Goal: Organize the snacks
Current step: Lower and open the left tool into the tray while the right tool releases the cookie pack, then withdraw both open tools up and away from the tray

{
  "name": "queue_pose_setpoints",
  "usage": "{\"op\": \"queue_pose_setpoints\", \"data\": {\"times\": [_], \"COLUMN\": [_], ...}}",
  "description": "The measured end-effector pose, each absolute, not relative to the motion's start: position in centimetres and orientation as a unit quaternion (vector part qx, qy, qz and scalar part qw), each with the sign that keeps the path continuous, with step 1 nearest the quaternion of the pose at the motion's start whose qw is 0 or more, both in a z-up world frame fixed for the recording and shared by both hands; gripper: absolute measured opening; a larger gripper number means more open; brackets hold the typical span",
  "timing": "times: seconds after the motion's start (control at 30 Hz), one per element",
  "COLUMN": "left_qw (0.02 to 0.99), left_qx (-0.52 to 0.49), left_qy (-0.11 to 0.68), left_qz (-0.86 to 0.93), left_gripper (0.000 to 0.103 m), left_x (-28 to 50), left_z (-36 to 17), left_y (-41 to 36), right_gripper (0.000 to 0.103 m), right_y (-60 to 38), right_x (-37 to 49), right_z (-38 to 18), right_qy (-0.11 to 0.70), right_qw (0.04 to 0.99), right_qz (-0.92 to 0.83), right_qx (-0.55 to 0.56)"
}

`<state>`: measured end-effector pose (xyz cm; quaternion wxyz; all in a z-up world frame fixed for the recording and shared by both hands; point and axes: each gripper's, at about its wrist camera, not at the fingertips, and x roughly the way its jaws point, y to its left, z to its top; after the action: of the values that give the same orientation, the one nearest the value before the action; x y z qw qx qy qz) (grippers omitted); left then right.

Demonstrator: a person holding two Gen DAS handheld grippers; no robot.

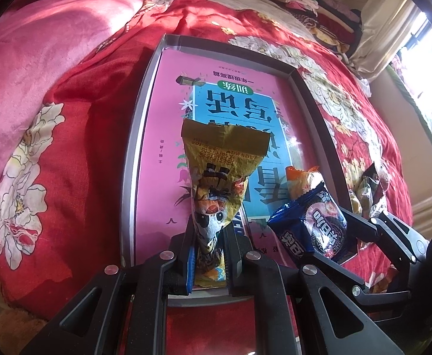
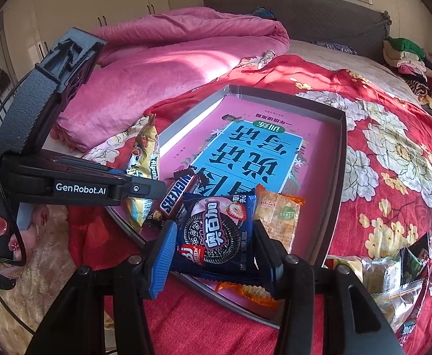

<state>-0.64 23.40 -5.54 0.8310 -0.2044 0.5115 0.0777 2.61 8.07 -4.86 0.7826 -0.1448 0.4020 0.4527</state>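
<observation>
A grey shallow tray (image 1: 140,153) with a pink and blue printed bottom lies on the red flowered bedspread. My left gripper (image 1: 208,233) is shut on a yellow candy packet (image 1: 216,171), which stands upright over the tray's near end. In the right wrist view the same packet (image 2: 145,148) hangs from the left gripper (image 2: 146,188) at the tray's left rim (image 2: 338,159). My right gripper (image 2: 213,251) is shut on a blue Oreo packet (image 2: 216,230) over the tray's near corner. A Snickers bar (image 2: 177,196) and an orange cracker packet (image 2: 278,216) lie in the tray beside it.
A clear bag with several more snacks (image 2: 393,269) lies on the bedspread right of the tray. A folded pink quilt (image 2: 171,59) rises behind and left. Piled clothes (image 2: 405,53) sit at the far right. A hand (image 2: 6,230) holds the left gripper's handle.
</observation>
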Motion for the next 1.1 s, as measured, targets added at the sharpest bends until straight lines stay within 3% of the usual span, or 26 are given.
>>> {"op": "queue_pose_setpoints", "data": {"times": [0.5,0.77,0.87,1.03,1.1], "left_qw": [0.840,0.847,0.852,0.869,0.876], "left_qx": [-0.206,-0.197,-0.192,-0.189,-0.186], "left_qy": [0.497,0.489,0.483,0.454,0.441], "left_qz": [0.068,0.065,0.066,0.060,0.058], "left_gripper": [0.017,0.023,0.028,0.048,0.051], "left_x": [-0.6,-0.6,-0.6,-0.9,-1.0], "left_z": [-5.0,-4.4,-4.1,-2.7,-2.1], "left_y": [23.3,23.1,23.0,22.7,22.7], "right_gripper": [0.052,0.052,0.052,0.053,0.053], "right_y": [7.0,6.7,6.6,6.3,6.1], "right_x": [2.6,2.8,3.1,3.3,3.4], "right_z": [-4.2,-4.4,-4.4,-4.2,-4.1], "right_qy": [0.401,0.403,0.402,0.400,0.398], "right_qw": [0.786,0.791,0.796,0.800,0.802], "right_qz": [0.449,0.437,0.429,0.425,0.423], "right_qx": [-0.138,-0.145,-0.146,-0.143,-0.142]}}
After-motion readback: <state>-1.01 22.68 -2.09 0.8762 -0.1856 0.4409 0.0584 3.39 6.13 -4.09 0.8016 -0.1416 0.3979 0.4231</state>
